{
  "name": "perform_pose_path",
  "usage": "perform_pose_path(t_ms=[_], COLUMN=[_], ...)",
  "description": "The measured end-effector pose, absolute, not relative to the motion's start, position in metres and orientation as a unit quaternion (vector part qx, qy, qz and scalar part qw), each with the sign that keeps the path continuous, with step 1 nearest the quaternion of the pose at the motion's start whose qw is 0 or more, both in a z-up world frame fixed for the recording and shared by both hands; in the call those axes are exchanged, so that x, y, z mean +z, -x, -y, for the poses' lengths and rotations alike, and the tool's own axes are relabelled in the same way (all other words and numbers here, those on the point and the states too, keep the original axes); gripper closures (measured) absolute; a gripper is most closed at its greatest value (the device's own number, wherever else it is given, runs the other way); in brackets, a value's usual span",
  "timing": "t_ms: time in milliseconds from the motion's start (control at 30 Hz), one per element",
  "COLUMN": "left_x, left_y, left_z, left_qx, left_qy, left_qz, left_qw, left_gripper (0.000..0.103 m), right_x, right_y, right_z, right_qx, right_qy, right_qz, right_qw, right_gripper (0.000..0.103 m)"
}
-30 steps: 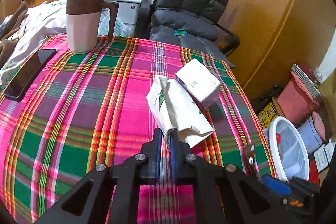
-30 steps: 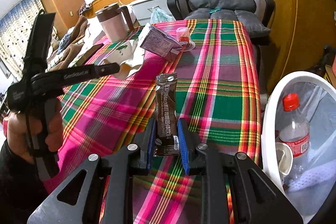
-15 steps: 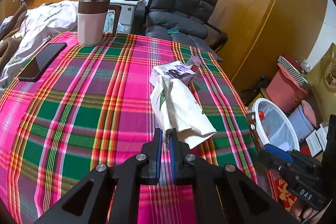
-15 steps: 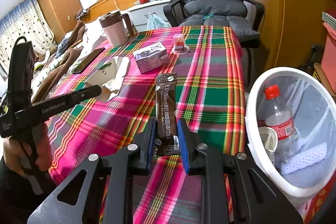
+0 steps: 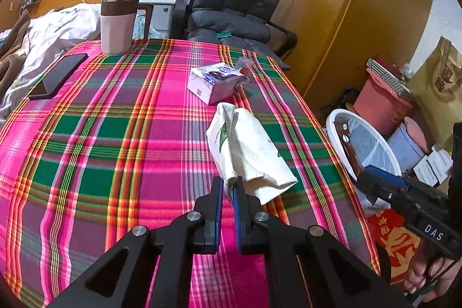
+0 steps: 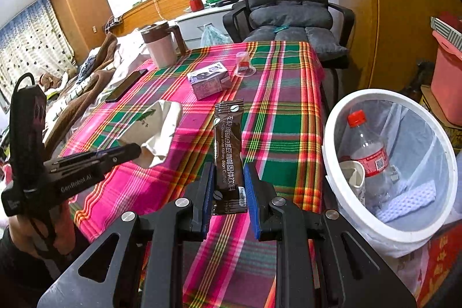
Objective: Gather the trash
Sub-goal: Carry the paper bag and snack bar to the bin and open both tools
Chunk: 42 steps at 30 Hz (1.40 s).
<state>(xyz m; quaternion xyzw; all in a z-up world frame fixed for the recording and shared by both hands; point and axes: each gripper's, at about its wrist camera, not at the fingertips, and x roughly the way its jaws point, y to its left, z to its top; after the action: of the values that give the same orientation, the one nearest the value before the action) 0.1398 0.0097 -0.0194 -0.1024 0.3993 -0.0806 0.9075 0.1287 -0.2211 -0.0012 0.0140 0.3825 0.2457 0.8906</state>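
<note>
The brown coffee sachet (image 6: 228, 155) is standing upright in the right gripper (image 6: 229, 189), pinched at its lower end, beside the white trash bin (image 6: 427, 117). The left gripper (image 5: 228, 189) is nipping a corner of the white paper bag (image 5: 248, 152) above the plaid tablecloth (image 5: 115, 134). The sachet is looking stiff and slick; released short of the rim, it is likely falling to the floor.

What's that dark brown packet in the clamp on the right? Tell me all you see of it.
The glossy dark brown coffee stick sachet is long and narrow, with white print reading "White Kidney Bean Coffee" and bean logos. It looks sealed and flat. The right hand-held gripper pinches its lower end, so it points forward above the plaid cloth, beside the white bin.
</note>
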Motion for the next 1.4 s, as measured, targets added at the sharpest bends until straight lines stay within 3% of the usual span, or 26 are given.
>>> perform_pose_path(t_ms=[933,1400], left_x=[-0.009,0.002], left_y=[-0.116,-0.145], left_z=[0.023,0.092], left_qx=[-0.11,-0.181], left_qy=[0.083,0.052], left_qz=[-0.397,-0.393], left_qw=[0.908,0.9], left_gripper=[0.096,0.096], right_x=[0.001,0.003], right_y=[-0.106,-0.114], right_z=[0.233,0.292], right_qx=[0.232,0.155], right_qy=[-0.024,-0.057], right_qz=[-0.381,-0.376], right_qw=[0.895,0.912], right_gripper=[0.079,0.079])
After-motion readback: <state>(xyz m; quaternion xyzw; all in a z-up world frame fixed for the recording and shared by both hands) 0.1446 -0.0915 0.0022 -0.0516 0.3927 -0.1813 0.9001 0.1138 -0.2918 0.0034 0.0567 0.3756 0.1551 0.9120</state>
